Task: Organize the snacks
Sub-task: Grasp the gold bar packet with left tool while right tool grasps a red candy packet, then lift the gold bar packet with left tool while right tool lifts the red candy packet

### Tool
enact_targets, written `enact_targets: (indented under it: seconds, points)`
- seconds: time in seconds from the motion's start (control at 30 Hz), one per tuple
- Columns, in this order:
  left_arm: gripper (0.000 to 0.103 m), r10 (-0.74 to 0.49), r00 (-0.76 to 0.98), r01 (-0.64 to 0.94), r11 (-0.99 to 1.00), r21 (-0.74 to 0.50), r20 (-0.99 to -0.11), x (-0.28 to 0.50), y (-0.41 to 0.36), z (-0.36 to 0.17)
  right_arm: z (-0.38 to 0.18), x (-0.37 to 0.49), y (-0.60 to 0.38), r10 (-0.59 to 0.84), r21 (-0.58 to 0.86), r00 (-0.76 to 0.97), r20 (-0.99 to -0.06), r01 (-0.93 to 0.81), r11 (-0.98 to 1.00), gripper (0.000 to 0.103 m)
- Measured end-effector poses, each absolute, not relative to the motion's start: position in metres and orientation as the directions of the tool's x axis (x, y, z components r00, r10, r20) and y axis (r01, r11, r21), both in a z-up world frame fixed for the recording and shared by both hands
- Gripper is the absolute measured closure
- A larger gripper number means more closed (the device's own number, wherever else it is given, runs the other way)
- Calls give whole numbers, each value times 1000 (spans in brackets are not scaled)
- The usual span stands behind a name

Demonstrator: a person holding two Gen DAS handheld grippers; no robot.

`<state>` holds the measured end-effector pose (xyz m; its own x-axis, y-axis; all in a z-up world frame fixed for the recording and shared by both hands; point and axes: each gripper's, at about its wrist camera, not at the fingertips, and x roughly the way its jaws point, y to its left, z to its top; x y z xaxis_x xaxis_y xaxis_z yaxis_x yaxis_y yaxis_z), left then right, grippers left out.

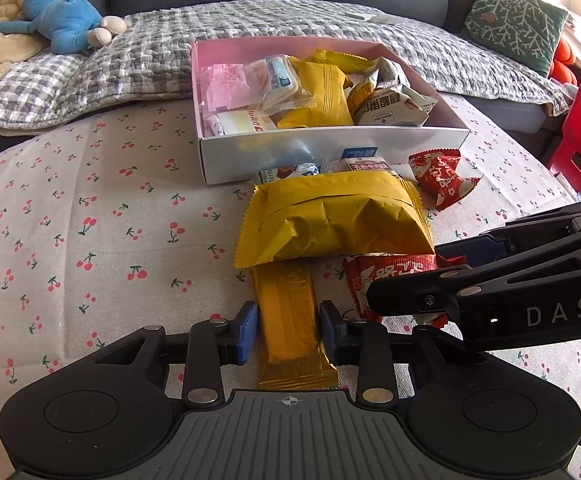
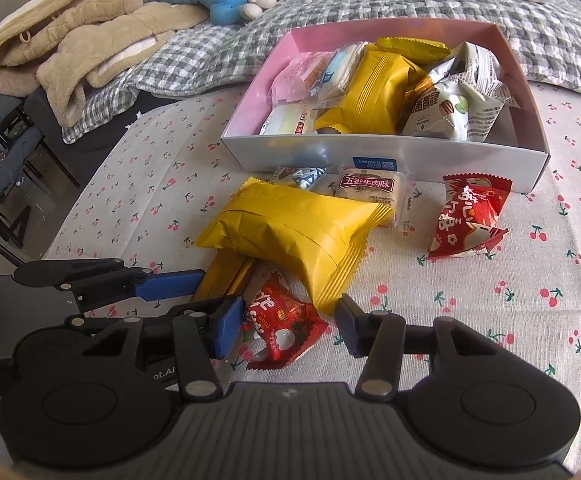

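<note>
Nearest the front edge of the cherry-print tablecloth [image 1: 90,208], the left gripper [image 1: 288,330] has its blue pads against both long sides of a slim gold foil snack bar [image 1: 290,312], so it holds the bar across its width. The bar's long axis runs straight along the gripper's pointing line, away toward the box, and its far end is tucked under a plump yellow pillow-shaped packet [image 1: 332,220].

Just to the right, the right gripper [image 2: 286,322] straddles a small red foil candy wrapper [image 2: 280,326]. Its jaws stand narrow around the wrapper, which fills most of the gap; the left pad touches it, but whether the right pad presses it I cannot tell. The two tools are close together, the right one's fingers crossing just beside the left one's.

Further on lie a second red wrapper [image 2: 468,220] toward the right edge and two small clear-wrapped snacks [image 2: 366,190] against the box wall. Beyond them the shallow white cardboard box with a pink lining [image 1: 330,152] is already partly filled. Probably each held snack must go up and forward over that near wall.
</note>
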<state>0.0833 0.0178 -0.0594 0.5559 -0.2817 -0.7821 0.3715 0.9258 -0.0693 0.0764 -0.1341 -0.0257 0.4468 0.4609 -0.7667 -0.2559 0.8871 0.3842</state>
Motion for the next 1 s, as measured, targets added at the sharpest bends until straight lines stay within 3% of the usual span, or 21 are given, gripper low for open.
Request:
enact_targets:
  seconds: [0.03, 0.23, 0.83, 1.0]
  points:
    - [76, -278, 558, 367, 928, -68, -782, 83, 18, -59, -25, 76, -134, 464, 386, 445, -766, -259, 885, 66]
    - [77, -272, 554, 358, 931, -70, -786, 84, 19, -59, -23, 74, -132, 462, 368, 447, -766, -285, 885, 71]
    - [77, -215, 557, 359, 933, -1, -802, 69, 42, -56, -22, 51, -167, 445, 362, 447, -776, -263, 894, 71]
    - [76, -212, 562, 362, 932, 7, -800, 60, 54, -56, -23, 37, -176, 447, 348, 458, -769, -287, 893, 65]
